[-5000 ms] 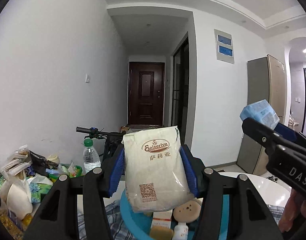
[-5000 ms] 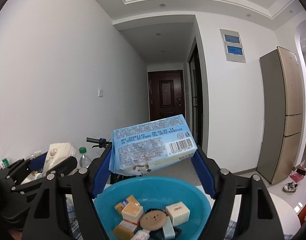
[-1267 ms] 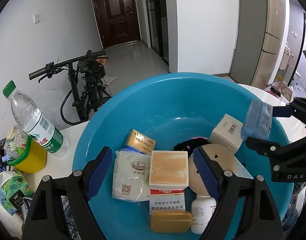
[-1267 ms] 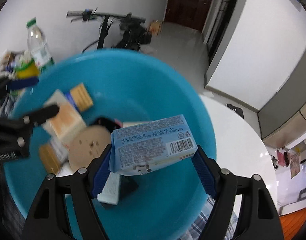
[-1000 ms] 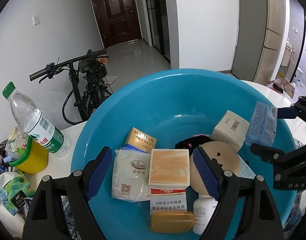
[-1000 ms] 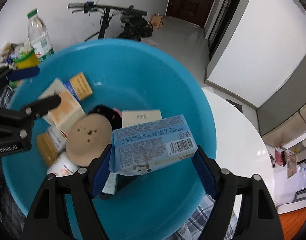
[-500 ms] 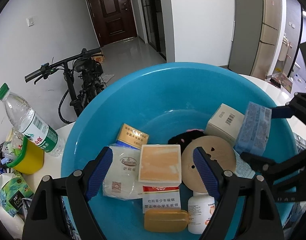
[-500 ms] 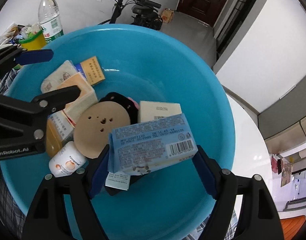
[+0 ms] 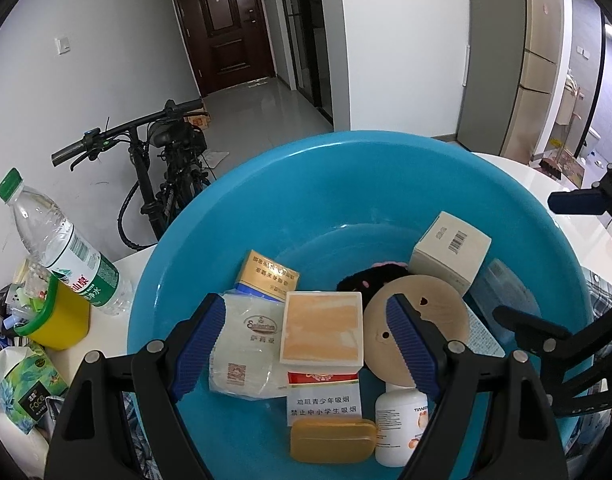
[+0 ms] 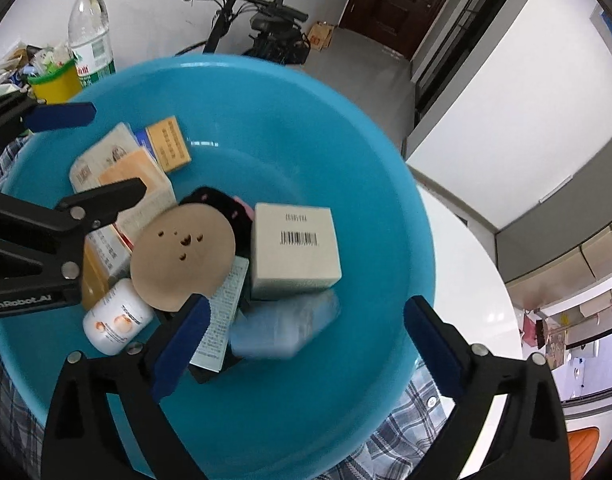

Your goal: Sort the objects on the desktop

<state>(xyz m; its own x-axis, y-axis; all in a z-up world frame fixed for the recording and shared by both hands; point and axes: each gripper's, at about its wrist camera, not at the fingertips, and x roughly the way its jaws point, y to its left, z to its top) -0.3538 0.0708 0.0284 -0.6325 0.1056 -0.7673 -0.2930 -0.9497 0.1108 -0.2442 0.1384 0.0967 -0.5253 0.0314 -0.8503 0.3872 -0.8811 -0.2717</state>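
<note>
2 grippers hang empty: the right gripper [image 10: 304, 344] has just been opening, its blue tissue pack [image 10: 284, 330] dropped (blurred) into the basin [image 10: 314, 120]; left gripper [image 9: 306, 346] gapes too, both items sorted.

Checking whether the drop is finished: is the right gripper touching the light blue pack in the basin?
Apart. The right wrist view shows the right gripper with jaws spread wide, having just opened; the light blue pack lies blurred in the basin, clear of both pads.
</note>
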